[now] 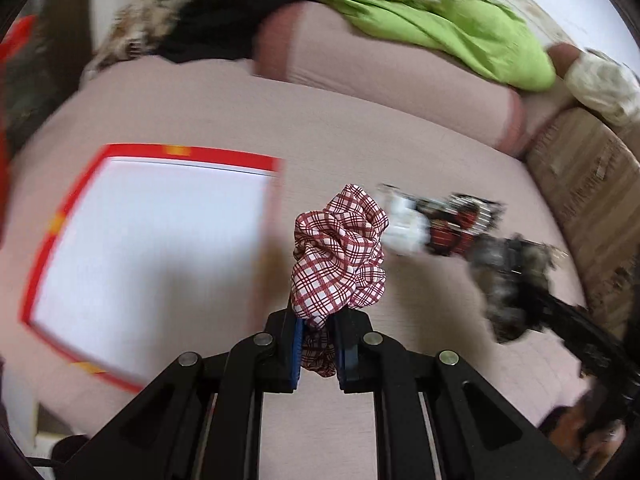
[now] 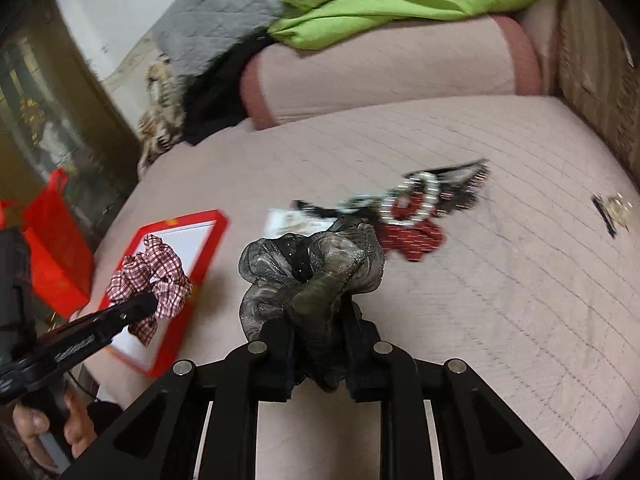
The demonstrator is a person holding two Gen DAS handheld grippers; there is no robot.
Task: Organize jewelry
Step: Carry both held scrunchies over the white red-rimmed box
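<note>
A: Scrunchie in red and white check [image 1: 339, 250], where is it in the left wrist view?
B: It is pinched between the jaws of the left gripper [image 1: 318, 354], above the pink bed cover [image 1: 200, 120]. A red tray [image 1: 152, 256] with white inside lies to the left. More accessories in a pile [image 1: 448, 224] lie to the right.

A: And in the right wrist view?
B: The right gripper [image 2: 320, 356] is clamped on a grey sheer scrunchie [image 2: 312, 272]. The left gripper [image 2: 140, 308] carries the checked one over the tray [image 2: 176, 280]. Behind, a pearl bracelet [image 2: 412, 196] and a red patterned piece [image 2: 416, 236] lie on the bed. A small gold item [image 2: 616, 208] lies well apart, at the right.

A: Can you read any writing?
B: On the left gripper there is some white lettering, but it is too blurred.
</note>
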